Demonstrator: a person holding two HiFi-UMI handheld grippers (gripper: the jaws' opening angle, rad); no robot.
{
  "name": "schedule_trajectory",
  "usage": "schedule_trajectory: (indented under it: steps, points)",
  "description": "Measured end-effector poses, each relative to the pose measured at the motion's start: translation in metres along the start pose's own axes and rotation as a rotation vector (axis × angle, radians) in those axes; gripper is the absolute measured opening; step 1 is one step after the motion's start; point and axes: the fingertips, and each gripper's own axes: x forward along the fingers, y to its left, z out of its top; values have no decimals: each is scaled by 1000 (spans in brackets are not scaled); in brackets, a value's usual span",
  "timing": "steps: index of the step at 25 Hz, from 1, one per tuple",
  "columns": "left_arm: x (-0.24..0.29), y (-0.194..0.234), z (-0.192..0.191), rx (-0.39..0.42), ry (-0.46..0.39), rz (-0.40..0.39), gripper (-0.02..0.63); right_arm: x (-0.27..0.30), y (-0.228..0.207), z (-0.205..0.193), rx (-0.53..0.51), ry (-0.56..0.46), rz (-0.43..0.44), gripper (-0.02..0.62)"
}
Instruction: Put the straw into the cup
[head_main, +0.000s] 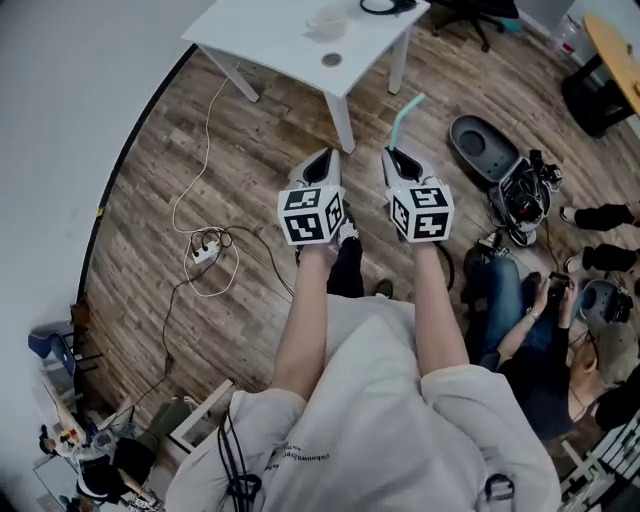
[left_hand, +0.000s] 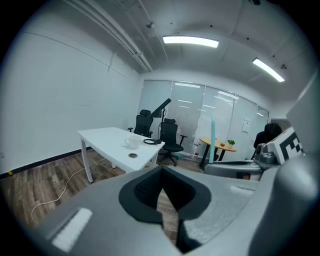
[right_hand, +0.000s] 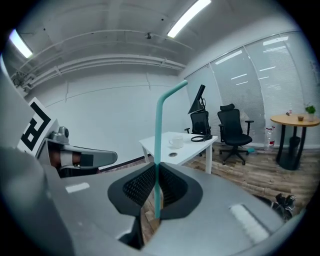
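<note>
Fingers of the right gripper are pinching the teal straw near its lower end, with its bent tip rising up and away. From the head view, that gripper's body is hiding the straw's lower part. Fingers of the left gripper are pressing together on nothing. Farther off, well apart from both, the white cup is sitting on the white surface, its inside too small to make out. Beside it, the frame edge is cutting off a dark looped thing.

Open wood floor runs ahead to the white table. The cup there stands clear above, a black headset near it. A seated person and a dark case crowd the right.
</note>
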Motion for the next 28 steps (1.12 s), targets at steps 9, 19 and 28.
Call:
schedule_trajectory:
  steps: [9,19,28]
  points:
    - [64,21,53,11,3,-71,1,56,-18,50,8,-35,-16,46]
    - [134,53,87,61,26,-119,1,129,-44,80,33,-47,-41,48]
    - [176,109,105,51,37,-137,2,199,-39,99,24,-33,-53,48]
